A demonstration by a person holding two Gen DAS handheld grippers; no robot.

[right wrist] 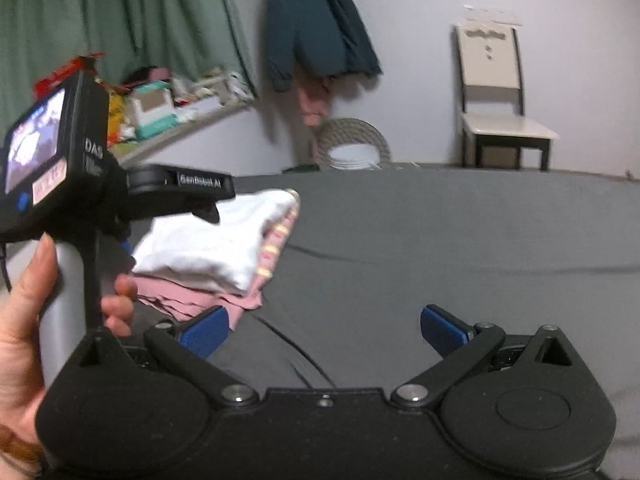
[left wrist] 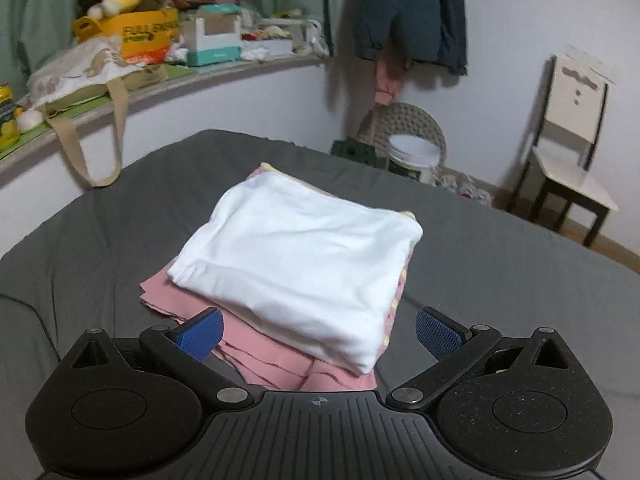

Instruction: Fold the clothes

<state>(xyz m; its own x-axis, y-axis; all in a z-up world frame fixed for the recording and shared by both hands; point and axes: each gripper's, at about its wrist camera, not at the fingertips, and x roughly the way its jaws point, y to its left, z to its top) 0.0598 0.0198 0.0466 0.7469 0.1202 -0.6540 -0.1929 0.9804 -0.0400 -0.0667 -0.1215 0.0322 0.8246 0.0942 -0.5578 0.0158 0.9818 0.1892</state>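
Observation:
A folded white garment [left wrist: 296, 256] tops a small stack on the grey bed [left wrist: 500, 280]. Under it lie a pink-and-yellow patterned piece [left wrist: 394, 308] and folded pink cloth [left wrist: 276, 360]. My left gripper [left wrist: 320, 334] is open, its blue pads either side of the stack's near corner, gripping nothing. In the right wrist view the same stack [right wrist: 216, 244] lies to the left, with the white garment on top and the pink cloth [right wrist: 188, 300] below. My right gripper [right wrist: 324, 332] is open over bare grey sheet, right of the stack. A hand [right wrist: 24, 312] holds the left gripper's handle [right wrist: 64, 208].
A cluttered shelf [left wrist: 160, 52] with a tote bag [left wrist: 80, 80] runs along the left wall under a green curtain [right wrist: 120, 16]. A dark jacket [left wrist: 412, 12] hangs on the wall. A basket with a white bucket [left wrist: 412, 152] and a chair [left wrist: 568, 156] stand beyond the bed.

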